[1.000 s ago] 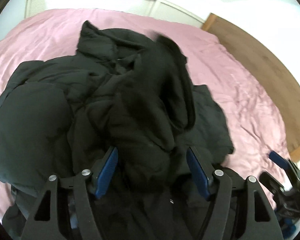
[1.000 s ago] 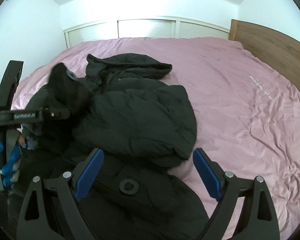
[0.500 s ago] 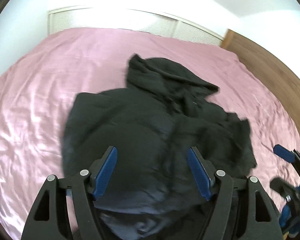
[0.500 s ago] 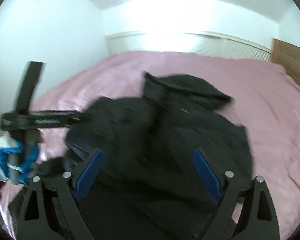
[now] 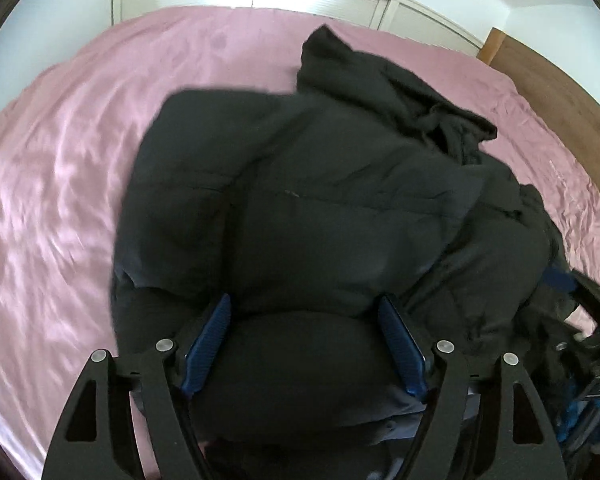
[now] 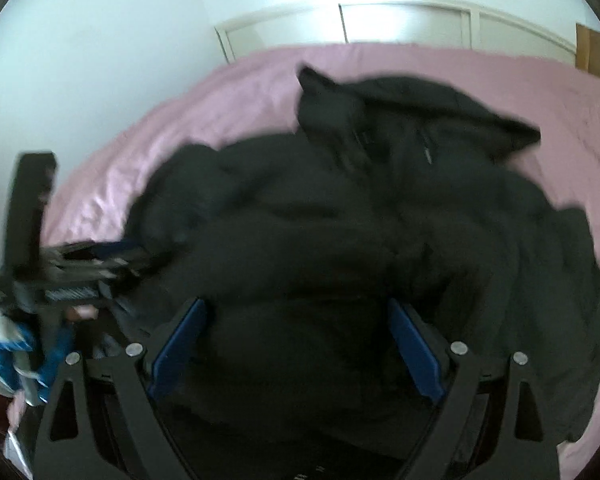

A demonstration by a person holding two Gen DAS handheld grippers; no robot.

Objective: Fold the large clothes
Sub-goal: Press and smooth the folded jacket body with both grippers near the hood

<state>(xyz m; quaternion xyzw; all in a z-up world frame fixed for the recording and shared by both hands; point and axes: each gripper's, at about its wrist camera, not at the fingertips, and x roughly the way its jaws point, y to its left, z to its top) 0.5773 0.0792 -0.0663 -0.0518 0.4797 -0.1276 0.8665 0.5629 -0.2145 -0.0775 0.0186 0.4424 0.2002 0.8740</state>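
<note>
A large black puffer jacket (image 5: 320, 208) lies bunched on the pink bed, its hood (image 5: 340, 64) toward the far side. It also fills the right wrist view (image 6: 360, 248), blurred by motion. My left gripper (image 5: 304, 340) is open with its blue pads (image 5: 208, 340) standing wide over the jacket's near edge, holding nothing. My right gripper (image 6: 296, 344) is open too, just above the jacket's near part. The left gripper shows at the left of the right wrist view (image 6: 72, 268); the right gripper shows at the right edge of the left wrist view (image 5: 580, 304).
The pink sheet (image 5: 60, 184) spreads wide to the left and far side of the jacket. A wooden headboard (image 5: 560, 80) runs along the right. White louvred panels (image 6: 400, 20) and a white wall (image 6: 80, 60) stand behind the bed.
The left gripper has let go of the jacket part it held up; that part now lies flat over the body. Both grippers swung left and dropped closer to the jacket's near edge.
</note>
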